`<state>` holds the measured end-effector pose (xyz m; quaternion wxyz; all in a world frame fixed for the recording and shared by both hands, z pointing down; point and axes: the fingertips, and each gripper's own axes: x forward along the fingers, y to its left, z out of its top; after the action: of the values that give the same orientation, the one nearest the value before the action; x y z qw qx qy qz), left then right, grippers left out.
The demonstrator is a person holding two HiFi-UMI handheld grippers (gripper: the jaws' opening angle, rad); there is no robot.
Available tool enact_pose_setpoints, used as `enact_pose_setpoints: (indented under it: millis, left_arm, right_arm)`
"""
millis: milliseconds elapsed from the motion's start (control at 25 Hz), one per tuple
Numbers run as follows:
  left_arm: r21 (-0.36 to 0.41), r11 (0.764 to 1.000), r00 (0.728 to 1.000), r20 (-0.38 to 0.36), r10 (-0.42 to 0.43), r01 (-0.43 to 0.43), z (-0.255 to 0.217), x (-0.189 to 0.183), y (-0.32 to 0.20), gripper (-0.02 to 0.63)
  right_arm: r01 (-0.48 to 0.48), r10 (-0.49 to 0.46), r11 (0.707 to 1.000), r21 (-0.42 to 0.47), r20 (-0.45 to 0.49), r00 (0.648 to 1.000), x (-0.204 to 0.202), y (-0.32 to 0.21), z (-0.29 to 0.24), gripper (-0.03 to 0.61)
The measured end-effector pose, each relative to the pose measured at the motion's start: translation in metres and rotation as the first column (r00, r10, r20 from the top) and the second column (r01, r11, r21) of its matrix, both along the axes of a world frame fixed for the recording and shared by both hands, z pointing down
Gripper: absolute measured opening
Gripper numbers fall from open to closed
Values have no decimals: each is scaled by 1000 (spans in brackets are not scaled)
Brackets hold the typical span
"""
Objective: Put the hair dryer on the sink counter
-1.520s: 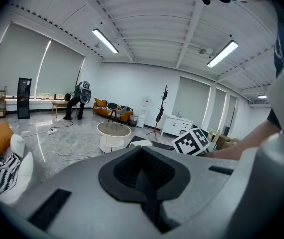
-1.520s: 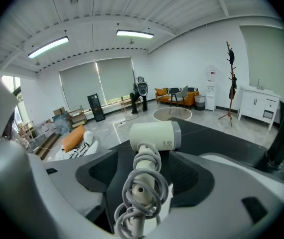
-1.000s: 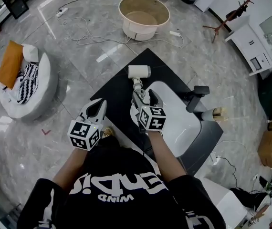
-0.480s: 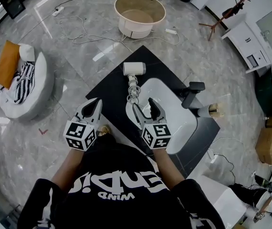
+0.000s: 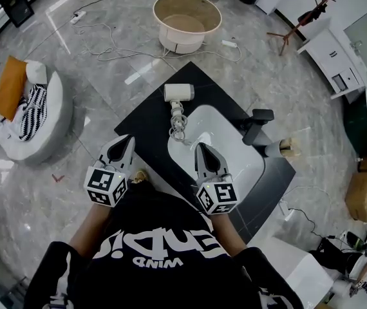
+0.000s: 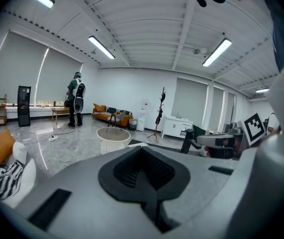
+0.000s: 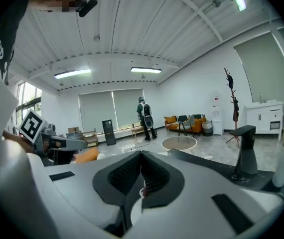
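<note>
Lettering on the person's black shirt [image 5: 146,253] reads upside down; one small line says WIND. Left claw [image 5: 125,144] is closed and empty. Right claw [image 5: 204,149] has just been closing, its jaws now together on nothing. Beyond them the hair dryer [image 5: 179,93] lies on the black table [image 5: 143,131], its cord bunched by the white basin [image 5: 238,167]. It looks light, rigid and smooth; the handle seems the surest hold. No brand is legible.
</note>
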<state>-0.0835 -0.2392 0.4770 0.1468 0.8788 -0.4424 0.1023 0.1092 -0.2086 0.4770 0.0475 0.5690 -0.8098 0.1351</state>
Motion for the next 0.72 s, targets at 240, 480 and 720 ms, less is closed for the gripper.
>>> enact_pose_setpoints:
  millis: [240,480,720]
  left_arm:
    - [23,1000,1000,-11,-16,16,-3,0,4,9]
    - [31,999,1000,-11,-19,20,2,3,4,9]
    - [38,999,1000,-7,-24,25,1,3,3,9]
  right_arm:
    - [-23,22,1000,16,10,1000,3,5,4,25]
    - [-34,34,999,18,4,999,3,-2,14,23]
    - [-24,23,999,22,7,1000,0,-1,12,23]
